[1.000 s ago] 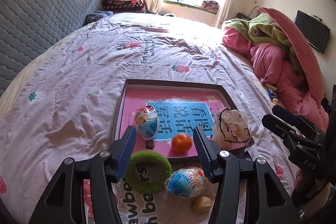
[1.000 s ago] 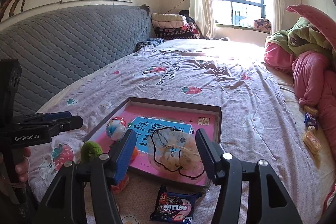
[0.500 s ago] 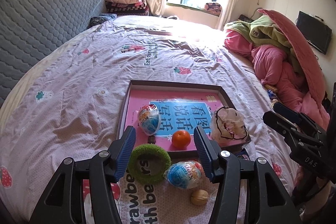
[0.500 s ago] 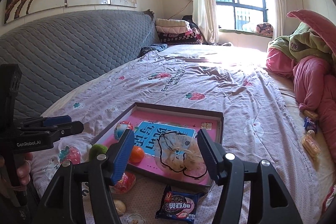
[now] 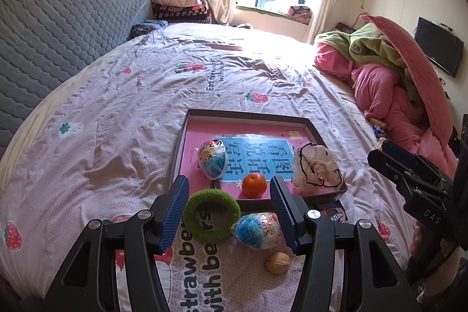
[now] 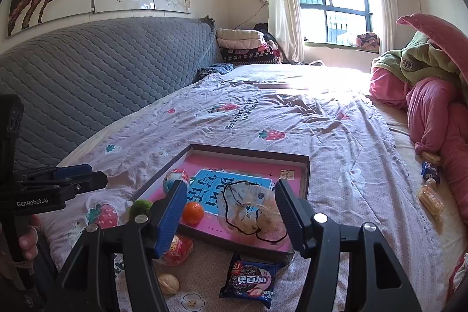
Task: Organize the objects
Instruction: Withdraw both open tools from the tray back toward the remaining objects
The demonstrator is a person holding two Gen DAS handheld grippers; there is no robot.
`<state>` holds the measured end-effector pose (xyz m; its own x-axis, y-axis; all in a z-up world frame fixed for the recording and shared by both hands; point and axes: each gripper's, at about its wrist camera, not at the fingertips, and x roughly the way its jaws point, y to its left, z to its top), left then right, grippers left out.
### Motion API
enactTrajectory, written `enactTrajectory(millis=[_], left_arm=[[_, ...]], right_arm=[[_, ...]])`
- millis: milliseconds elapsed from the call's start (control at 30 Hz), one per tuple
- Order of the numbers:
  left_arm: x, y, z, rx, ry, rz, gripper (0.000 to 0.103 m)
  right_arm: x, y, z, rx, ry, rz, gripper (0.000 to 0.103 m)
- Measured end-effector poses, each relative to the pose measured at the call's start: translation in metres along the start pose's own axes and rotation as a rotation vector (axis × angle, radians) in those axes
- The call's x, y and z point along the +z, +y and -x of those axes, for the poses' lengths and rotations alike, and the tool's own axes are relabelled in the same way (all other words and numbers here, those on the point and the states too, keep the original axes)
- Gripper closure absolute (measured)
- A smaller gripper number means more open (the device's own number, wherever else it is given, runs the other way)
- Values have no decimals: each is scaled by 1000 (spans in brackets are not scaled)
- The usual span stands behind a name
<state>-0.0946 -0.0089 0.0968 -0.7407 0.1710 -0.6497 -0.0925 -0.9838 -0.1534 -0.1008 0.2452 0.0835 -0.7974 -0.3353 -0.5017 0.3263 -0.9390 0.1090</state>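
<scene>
I am holding my left gripper (image 5: 229,212) half open and empty; at lower centre the wrapped egg (image 5: 257,230) risks rolling off its pads.

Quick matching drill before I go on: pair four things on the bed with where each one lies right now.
Things:
1. orange
2. green ring
3. walnut
4. cookie packet

Places:
A. on the sheet, touching a wrapped egg toy
B. inside the tray, on the pink book
C. on the sheet, just outside the tray's near edge, below the mesh bag
D. on the sheet, nearest the camera, apart from the tray

Pairs: 1-B, 2-A, 3-D, 4-C
</scene>
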Motion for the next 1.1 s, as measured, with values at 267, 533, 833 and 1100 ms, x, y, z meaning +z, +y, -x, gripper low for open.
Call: enactTrajectory(millis=[267, 533, 833, 1100], left_arm=[[-9, 3, 0, 12, 18, -4, 44], [-21, 6, -6, 20, 51, -14, 44], [-36, 10, -10, 38, 82, -20, 44], [-46, 18, -8, 51, 96, -12, 44]], right_arm=[[-5, -1, 8, -1, -9, -3, 41], [-11, 1, 10, 2, 3, -6, 41], [-17, 9, 14, 14, 2, 1, 41], [-25, 22, 15, 42, 16, 14, 41]])
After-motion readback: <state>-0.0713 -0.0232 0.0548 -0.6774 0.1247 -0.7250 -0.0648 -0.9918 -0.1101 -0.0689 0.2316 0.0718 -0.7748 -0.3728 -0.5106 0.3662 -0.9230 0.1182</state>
